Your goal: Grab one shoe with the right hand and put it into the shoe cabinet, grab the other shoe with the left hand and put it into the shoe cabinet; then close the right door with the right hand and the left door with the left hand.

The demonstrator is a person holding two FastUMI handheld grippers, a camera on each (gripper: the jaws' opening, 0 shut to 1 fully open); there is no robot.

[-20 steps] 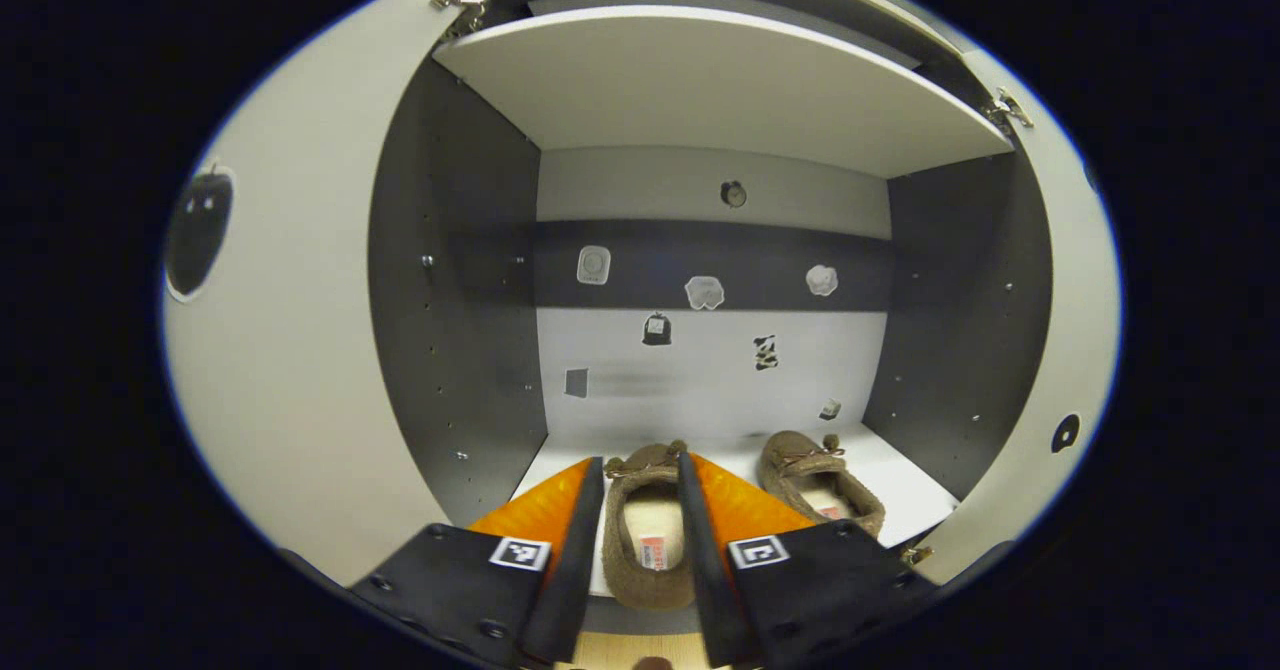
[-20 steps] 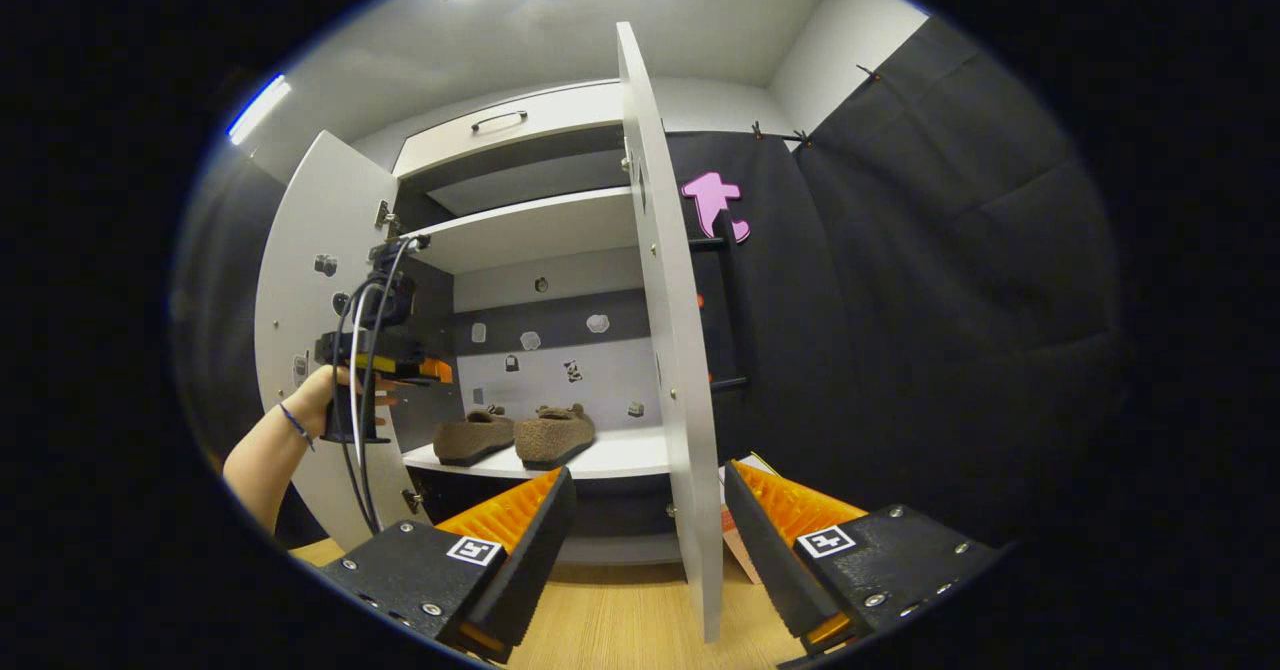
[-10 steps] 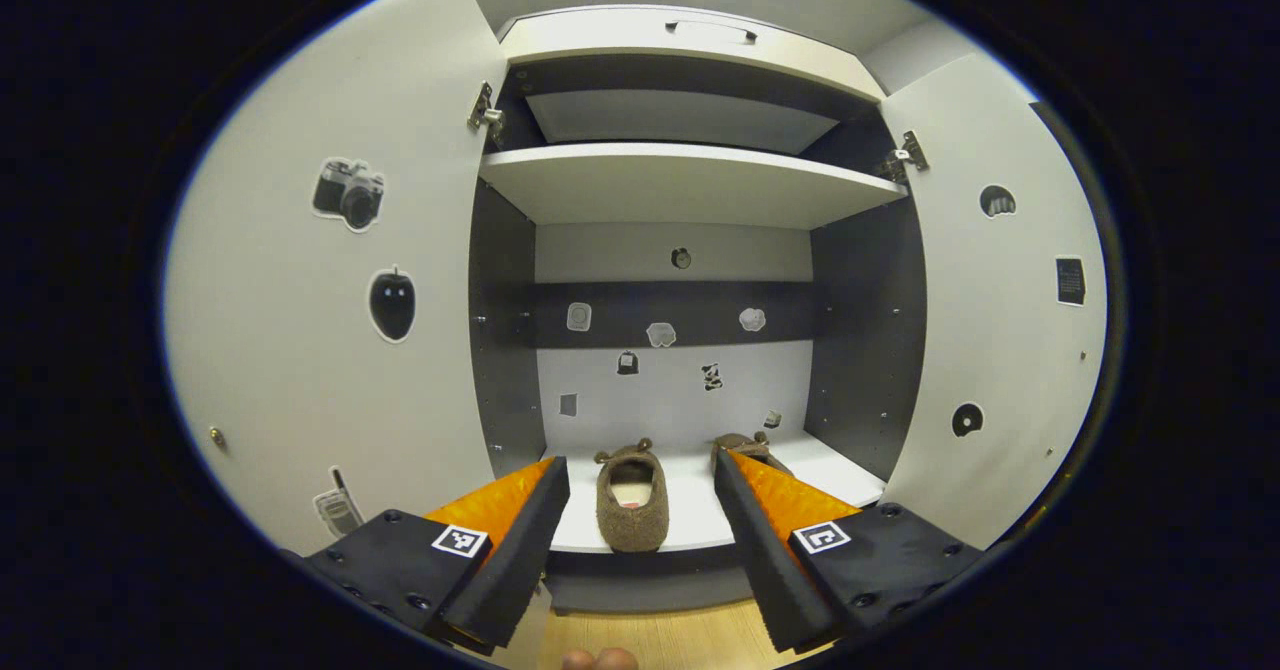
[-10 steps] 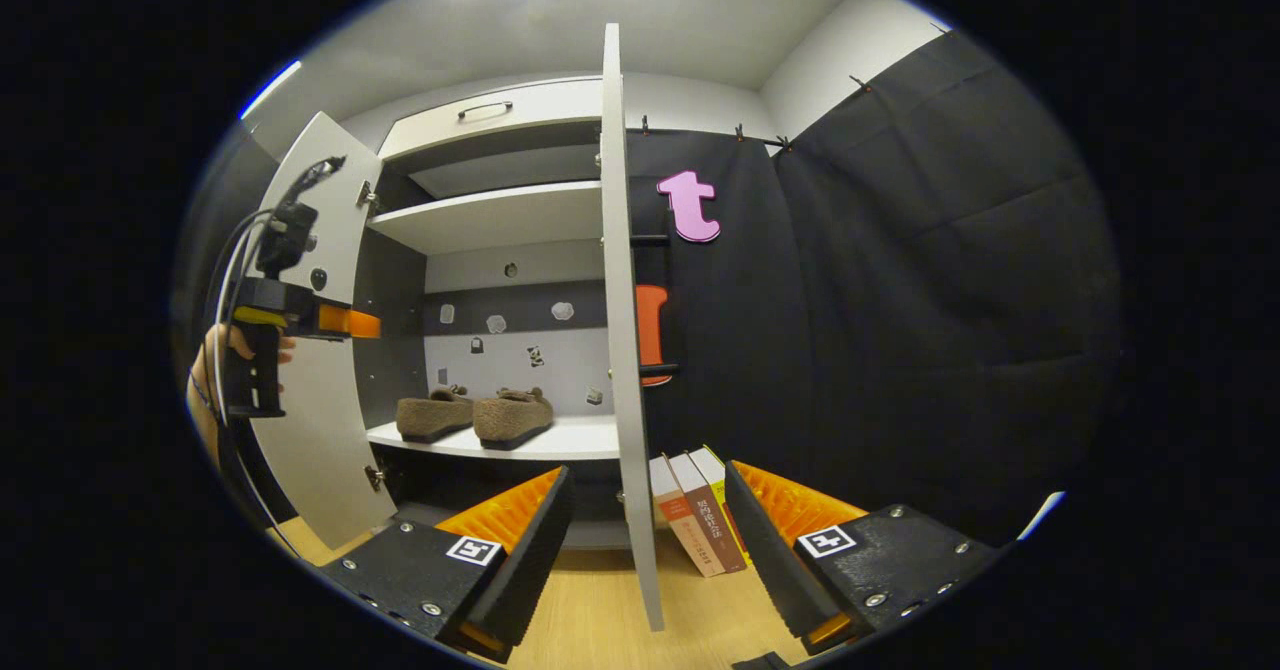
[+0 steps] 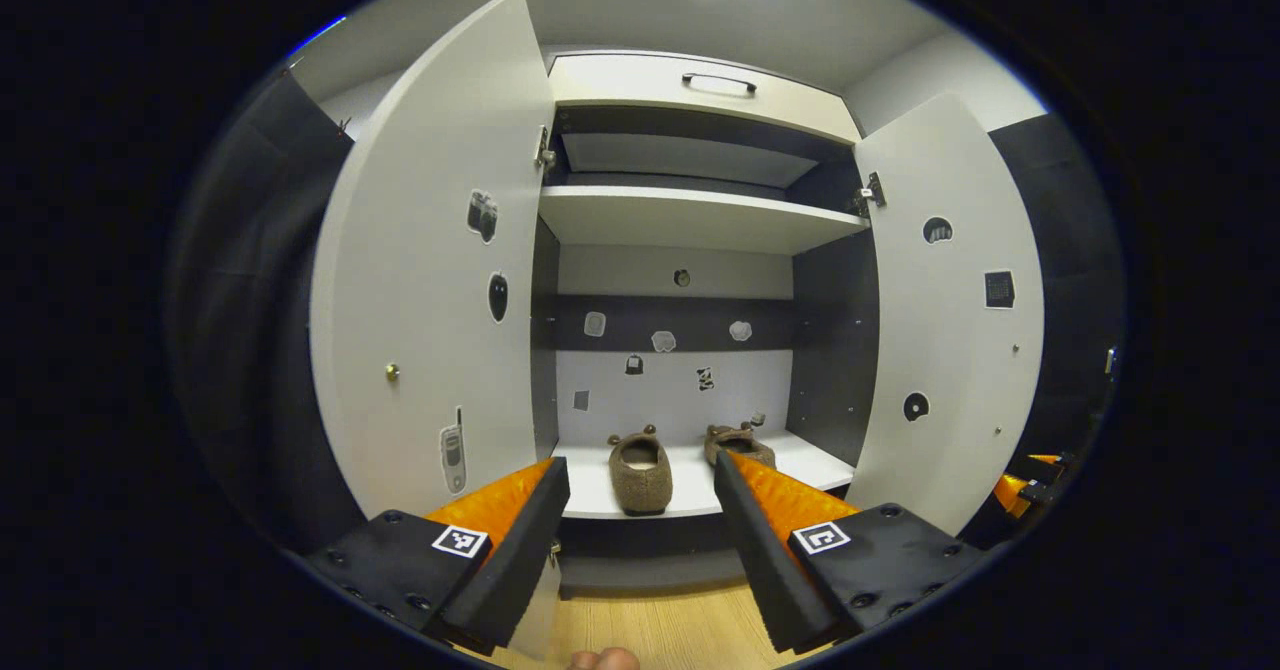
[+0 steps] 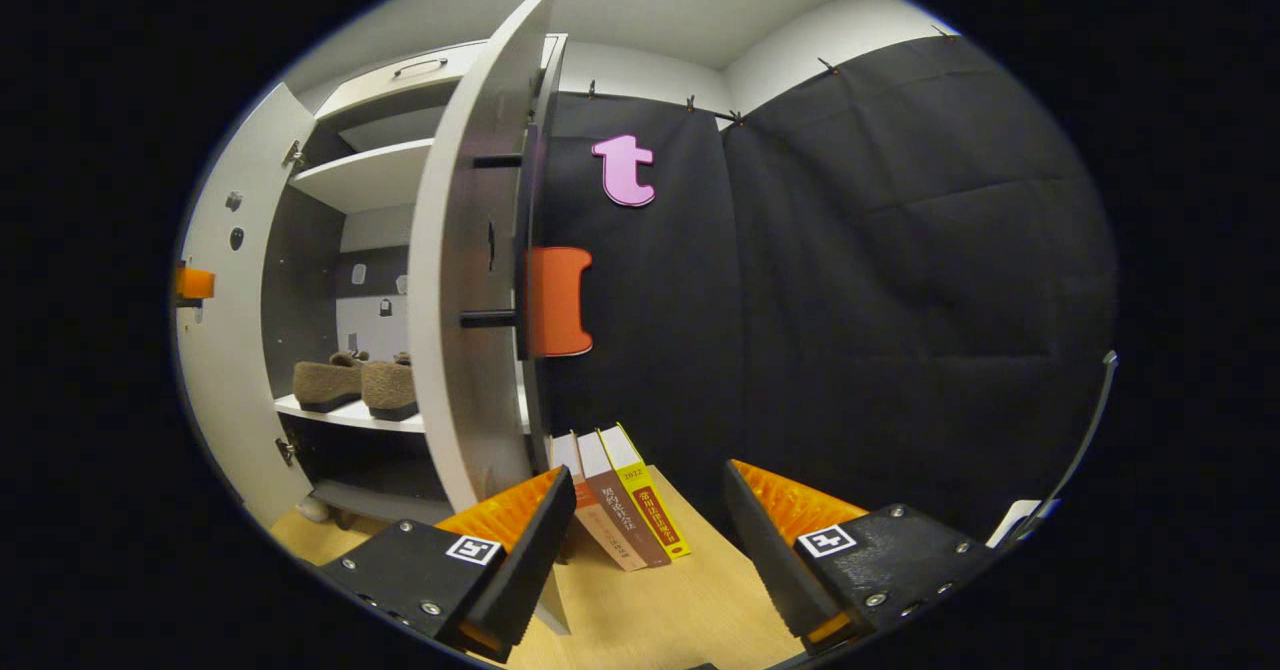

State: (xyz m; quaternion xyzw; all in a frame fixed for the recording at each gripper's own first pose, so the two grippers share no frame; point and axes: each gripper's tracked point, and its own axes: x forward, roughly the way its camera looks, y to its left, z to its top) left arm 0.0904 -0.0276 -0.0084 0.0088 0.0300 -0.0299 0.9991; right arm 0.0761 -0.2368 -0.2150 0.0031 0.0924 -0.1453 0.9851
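Two brown fuzzy shoes stand side by side on the cabinet's low white shelf [image 5: 690,495], one shoe [image 5: 640,458] left of the other shoe [image 5: 735,442]. My left gripper [image 5: 638,464] is open and empty, well back from the shelf, facing the open cabinet. Both white doors stand open: the left door [image 5: 430,300] and the right door [image 5: 950,330]. My right gripper [image 6: 650,472] is open and empty, beside the outer face of the right door [image 6: 470,280], whose dark bar handle [image 6: 490,318] sticks out. Both shoes [image 6: 350,382] also appear past that door.
Three books [image 6: 620,495] lean against the black cloth wall on the wooden floor [image 6: 660,610], just right of the right door. An upper shelf [image 5: 690,220] and a drawer with a handle [image 5: 720,82] sit above. Part of the other gripper [image 5: 1030,475] shows behind the right door.
My left gripper has backed away from the shelf, leaving the shoe it straddled standing there. My right gripper has swung right, round to the outer side of the right door.
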